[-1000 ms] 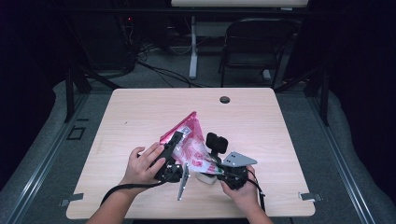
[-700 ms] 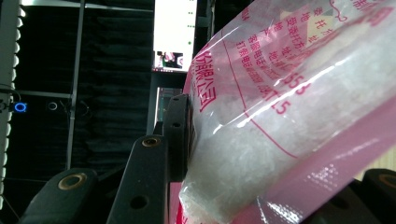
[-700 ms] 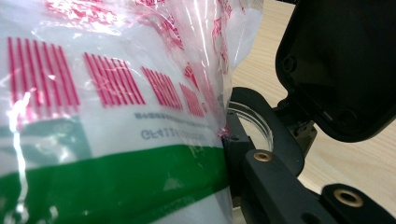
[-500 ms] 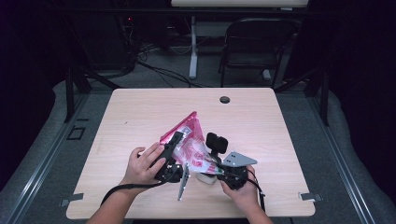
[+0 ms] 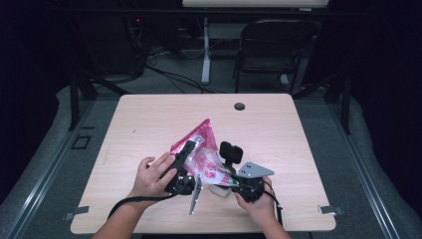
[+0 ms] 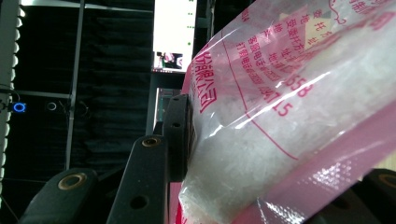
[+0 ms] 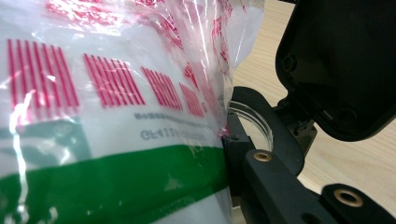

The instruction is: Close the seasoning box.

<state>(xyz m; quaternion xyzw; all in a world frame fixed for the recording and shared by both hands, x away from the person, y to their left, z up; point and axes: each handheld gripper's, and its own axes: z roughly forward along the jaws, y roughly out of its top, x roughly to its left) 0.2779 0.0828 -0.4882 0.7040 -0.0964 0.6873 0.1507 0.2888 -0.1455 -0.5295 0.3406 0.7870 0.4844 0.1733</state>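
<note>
Nothing has shifted in the last second: my left fingers [image 5: 185, 155] and right fingers [image 5: 226, 172] both stay clamped on the pink-printed plastic bag [image 5: 201, 149], held just above the near middle of the tabletop [image 5: 149, 114]. The steady two-sided grip suggests the bag is ready for handling.

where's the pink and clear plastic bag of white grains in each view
High view: the pink and clear plastic bag of white grains lies low centre, between both hands.
Left gripper view: it covers the right side.
Right gripper view: it covers the left side.
Shared landmark: the bag's red printing; the light wooden table shows in the high and right gripper views.
</note>
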